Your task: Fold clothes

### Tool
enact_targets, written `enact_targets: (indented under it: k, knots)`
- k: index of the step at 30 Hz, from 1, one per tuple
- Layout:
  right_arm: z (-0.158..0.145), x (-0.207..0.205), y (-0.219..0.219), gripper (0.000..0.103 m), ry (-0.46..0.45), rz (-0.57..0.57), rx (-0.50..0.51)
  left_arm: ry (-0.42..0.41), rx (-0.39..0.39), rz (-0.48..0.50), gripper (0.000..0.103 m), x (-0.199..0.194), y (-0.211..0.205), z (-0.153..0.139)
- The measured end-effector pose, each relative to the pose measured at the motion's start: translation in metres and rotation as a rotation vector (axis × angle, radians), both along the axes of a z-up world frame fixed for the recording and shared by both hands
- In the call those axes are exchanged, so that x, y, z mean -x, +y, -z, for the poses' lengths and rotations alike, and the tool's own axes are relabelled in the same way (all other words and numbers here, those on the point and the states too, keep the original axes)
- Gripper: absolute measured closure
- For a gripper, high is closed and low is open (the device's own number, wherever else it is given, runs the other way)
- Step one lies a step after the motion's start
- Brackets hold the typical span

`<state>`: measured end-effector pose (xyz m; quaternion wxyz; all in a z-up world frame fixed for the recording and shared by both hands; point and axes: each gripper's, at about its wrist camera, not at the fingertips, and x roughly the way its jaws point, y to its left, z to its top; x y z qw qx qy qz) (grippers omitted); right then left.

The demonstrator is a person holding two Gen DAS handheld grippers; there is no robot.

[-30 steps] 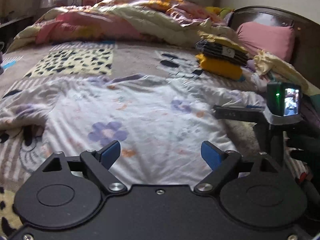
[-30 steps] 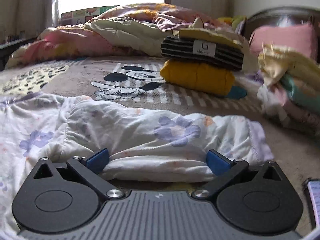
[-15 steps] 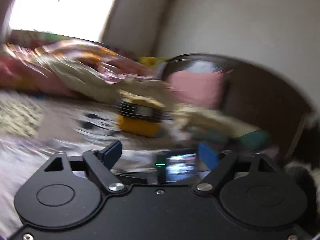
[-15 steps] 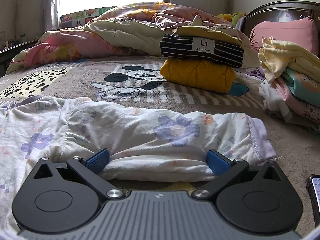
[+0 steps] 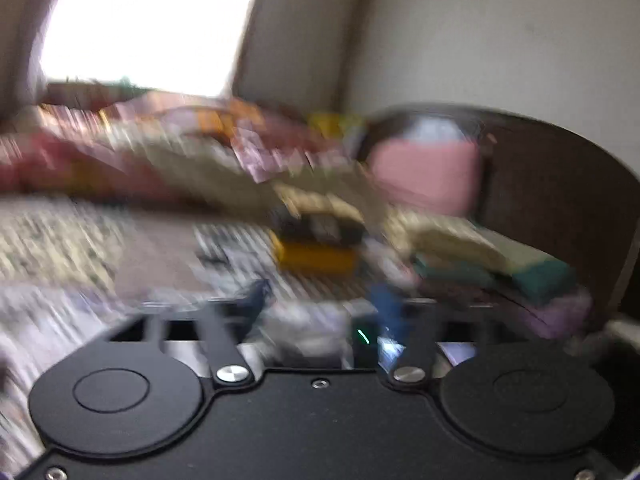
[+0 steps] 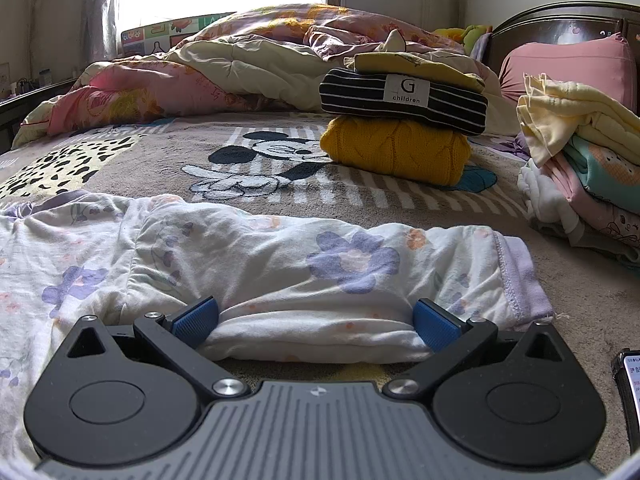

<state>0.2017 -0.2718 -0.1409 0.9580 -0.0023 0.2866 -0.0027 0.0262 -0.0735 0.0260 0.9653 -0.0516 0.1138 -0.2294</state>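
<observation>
Cartoon-print bed (image 6: 168,160), floral garment (image 6: 280,256), folded stack (image 6: 400,120), quilt (image 6: 224,72)

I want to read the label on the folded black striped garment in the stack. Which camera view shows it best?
The right wrist view: the folded black striped garment is sharp there, lying between a yellow knitted sweater and a flat yellow garment, its white label legible. The left wrist view shows it only as a dark, motion-blurred smear.

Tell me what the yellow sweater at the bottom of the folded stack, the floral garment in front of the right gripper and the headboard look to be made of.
Yellow sweater: chunky knit, probably wool or acrylic; raised cable ribs show. Floral garment: thin, matte woven or jersey cotton by its look; soft creases, stitched lilac hem. Headboard: dark wood, apparently varnished; it shows glossy highlights.
</observation>
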Motion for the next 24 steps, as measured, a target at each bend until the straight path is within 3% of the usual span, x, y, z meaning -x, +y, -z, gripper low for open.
enact_targets:
  k: [4,6,16,24]
  knots:
    - [0.0,0.0,0.0,0.0,0.0,0.0,0.0,-0.019,-0.059,-0.077,0.03,-0.004,0.0,-0.005]
    - [0.0,0.0,0.0,0.0,0.0,0.0,0.0,0.027,-0.043,-0.034,0.029,-0.008,0.007,-0.003]
    - [0.0,0.0,0.001,0.0,0.0,0.001,0.0,0.257,0.011,-0.161,0.024,-0.023,0.051,0.019]
    - [0.0,-0.001,0.0,0.0,-0.001,0.001,0.0,0.382,0.04,-0.232,0.023,-0.028,0.077,0.044]
